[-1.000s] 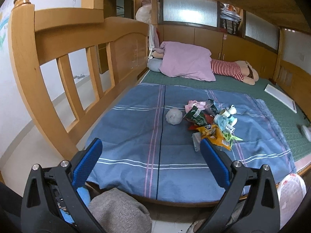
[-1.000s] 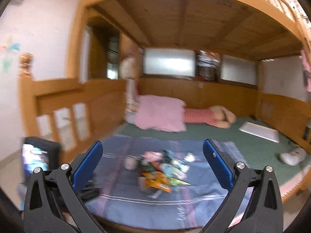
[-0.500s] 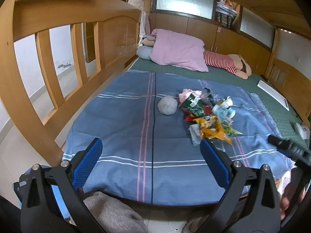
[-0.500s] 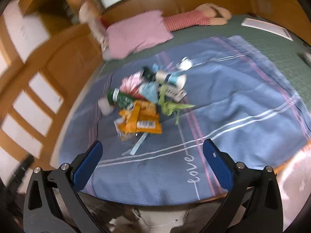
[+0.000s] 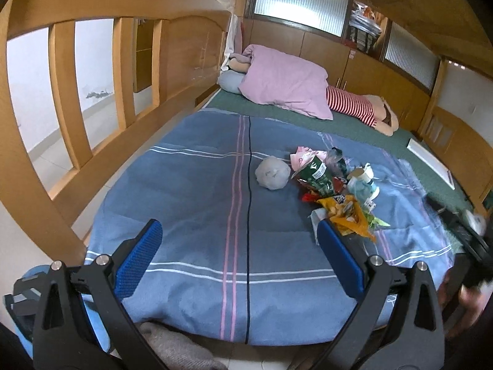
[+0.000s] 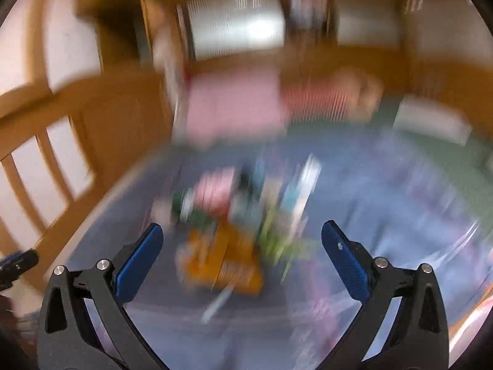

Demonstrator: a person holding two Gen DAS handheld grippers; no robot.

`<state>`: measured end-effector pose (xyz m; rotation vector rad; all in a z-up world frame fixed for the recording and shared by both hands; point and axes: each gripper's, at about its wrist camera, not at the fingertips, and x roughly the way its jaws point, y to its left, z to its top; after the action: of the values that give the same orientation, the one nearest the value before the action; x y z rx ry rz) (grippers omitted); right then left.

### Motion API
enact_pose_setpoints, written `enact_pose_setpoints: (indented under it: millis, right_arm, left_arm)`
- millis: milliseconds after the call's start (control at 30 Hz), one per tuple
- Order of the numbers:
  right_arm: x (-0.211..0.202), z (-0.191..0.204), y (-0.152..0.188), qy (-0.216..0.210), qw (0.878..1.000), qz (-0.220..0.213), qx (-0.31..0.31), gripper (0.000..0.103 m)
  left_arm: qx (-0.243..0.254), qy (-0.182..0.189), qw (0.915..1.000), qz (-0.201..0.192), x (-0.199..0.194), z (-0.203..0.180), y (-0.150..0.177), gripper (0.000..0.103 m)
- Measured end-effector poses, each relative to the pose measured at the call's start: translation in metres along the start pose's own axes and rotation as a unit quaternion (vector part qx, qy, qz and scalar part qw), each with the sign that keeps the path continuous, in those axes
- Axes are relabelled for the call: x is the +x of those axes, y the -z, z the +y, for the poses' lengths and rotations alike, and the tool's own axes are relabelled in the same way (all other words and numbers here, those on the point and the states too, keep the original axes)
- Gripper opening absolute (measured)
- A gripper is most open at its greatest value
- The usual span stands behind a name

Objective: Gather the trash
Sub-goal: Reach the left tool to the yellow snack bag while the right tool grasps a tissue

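A heap of trash lies on the blue striped blanket (image 5: 191, 203): a crumpled white ball (image 5: 272, 173), a green snack bag (image 5: 317, 176), an orange wrapper (image 5: 348, 215), pink paper (image 5: 303, 157) and a light blue bottle (image 5: 363, 185). My left gripper (image 5: 238, 252) is open and empty, low over the blanket's near part, short of the heap. My right gripper (image 6: 242, 256) is open and empty, above the blanket with the orange wrapper (image 6: 228, 265) between its fingers' line of sight. The right wrist view is heavily blurred.
A wooden slatted bed rail (image 5: 92, 86) runs along the left. A pink pillow (image 5: 286, 83) and a striped doll (image 5: 354, 108) lie at the far end on a green mat (image 5: 354, 129). A white flat box (image 5: 431, 163) lies at the right.
Both grippers have moved forward over the bed toward the trash heap. The right wrist view swung upward and is now motion-blurred. Both stay open.
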<state>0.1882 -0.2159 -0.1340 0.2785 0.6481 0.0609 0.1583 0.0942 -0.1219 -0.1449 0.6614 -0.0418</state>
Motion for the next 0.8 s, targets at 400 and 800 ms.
enact_pose_setpoints:
  millis: [400, 800]
  right_arm:
    - [0.127, -0.072, -0.082, 0.013, 0.991, 0.103, 0.088, 0.100]
    - [0.258, -0.138, -0.155, 0.109, 0.970, 0.184, 0.118, 0.100]
  left_arm:
    - [0.004, 0.001, 1.0000, 0.009, 0.031, 0.008, -0.004, 0.100]
    - [0.032, 0.019, 0.9987, 0.034, 0.081, -0.006, -0.007, 0.100]
